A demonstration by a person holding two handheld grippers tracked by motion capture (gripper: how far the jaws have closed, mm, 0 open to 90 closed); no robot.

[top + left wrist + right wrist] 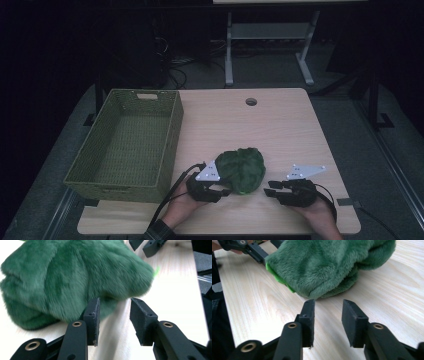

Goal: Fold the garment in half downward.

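1. Your left gripper (223, 190) and right gripper (269, 188) are both partly open and hold nothing.
2. The green plush toy (241, 169) lies on the desk (280, 130) between them, near the front edge.
3. Closing shallowly could pinch only fur, which may slip before the wicker basket (127, 145).

High view overlooks table (280, 125); gripper views close, facing green plush (75, 277).
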